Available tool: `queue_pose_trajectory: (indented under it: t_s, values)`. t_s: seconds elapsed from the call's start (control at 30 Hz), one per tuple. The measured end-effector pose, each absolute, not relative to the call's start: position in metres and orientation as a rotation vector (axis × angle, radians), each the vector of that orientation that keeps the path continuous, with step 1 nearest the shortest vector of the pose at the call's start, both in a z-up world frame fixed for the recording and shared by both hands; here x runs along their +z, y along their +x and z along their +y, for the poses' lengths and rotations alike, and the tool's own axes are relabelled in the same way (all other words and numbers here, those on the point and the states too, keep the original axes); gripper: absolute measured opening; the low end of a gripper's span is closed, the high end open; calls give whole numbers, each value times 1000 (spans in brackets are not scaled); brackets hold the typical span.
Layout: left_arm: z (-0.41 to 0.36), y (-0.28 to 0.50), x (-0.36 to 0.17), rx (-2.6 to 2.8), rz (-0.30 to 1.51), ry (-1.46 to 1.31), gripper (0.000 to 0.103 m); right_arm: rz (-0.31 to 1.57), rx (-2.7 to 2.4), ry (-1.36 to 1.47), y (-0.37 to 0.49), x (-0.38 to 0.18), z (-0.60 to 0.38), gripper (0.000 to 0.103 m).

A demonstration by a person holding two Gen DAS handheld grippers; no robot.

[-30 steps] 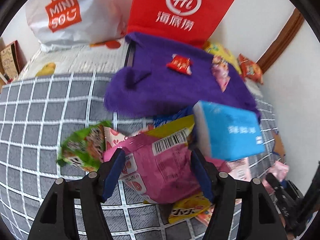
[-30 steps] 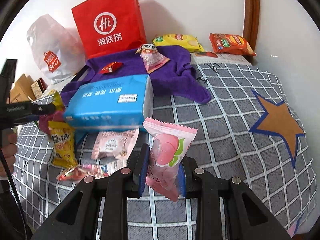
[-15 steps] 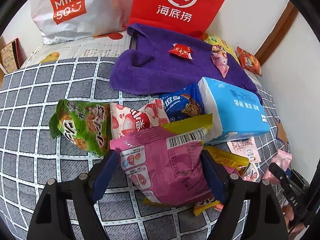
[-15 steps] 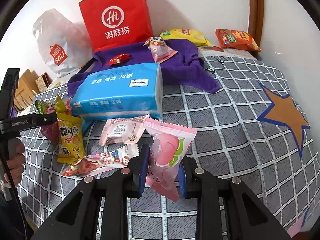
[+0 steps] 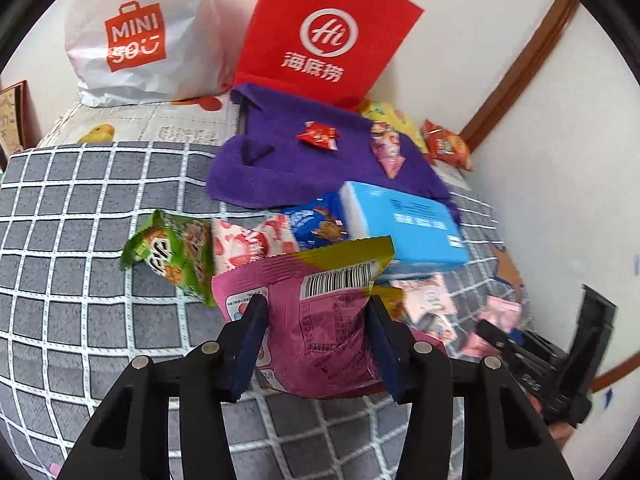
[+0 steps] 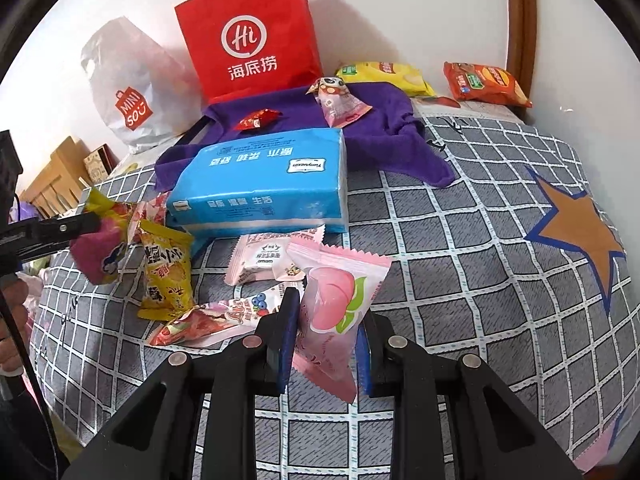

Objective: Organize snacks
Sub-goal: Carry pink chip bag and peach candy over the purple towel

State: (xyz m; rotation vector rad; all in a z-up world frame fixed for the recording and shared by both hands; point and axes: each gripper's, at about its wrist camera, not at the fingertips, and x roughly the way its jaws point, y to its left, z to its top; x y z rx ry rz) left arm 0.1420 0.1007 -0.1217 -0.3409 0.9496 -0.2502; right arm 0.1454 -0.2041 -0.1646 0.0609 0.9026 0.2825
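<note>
- Left gripper (image 5: 316, 340): jaws are closing on a magenta snack bag (image 5: 320, 320), which is being pinched between the pads and is being carried clear of the checked bedspread (image 5: 80, 280), in front of the blue tissue pack (image 5: 404, 224).
- Right gripper (image 6: 326, 336): jaws are clamped on a pink peach sachet (image 6: 336, 304), which is being held in front of the blue tissue pack.
- Being kept on the purple towel (image 6: 380, 132), behind the tissue pack: a red candy (image 6: 258, 118) and a panda-print sachet (image 6: 338, 100); this is judged to be the sorted area.
- Still being left loose in front of and beside the tissue pack: a yellow packet (image 6: 168, 272), a pale pink sachet (image 6: 264, 258), a berry-print stick (image 6: 224, 314), a green bag (image 5: 172, 252).
- Progress is being judged as early; most snacks are not yet placed.
</note>
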Motion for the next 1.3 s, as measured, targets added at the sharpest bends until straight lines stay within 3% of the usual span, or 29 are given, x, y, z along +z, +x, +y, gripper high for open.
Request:
queue_pose_trajectory:
  t_s: [0.67,1.3]
  values:
    - [32,151,-65,-413,843,-195,48,808,298,-4,164,-119,-191,26]
    - [25,233,-12,-376,766,-139,48,768,274,4,273,-70,-191,26]
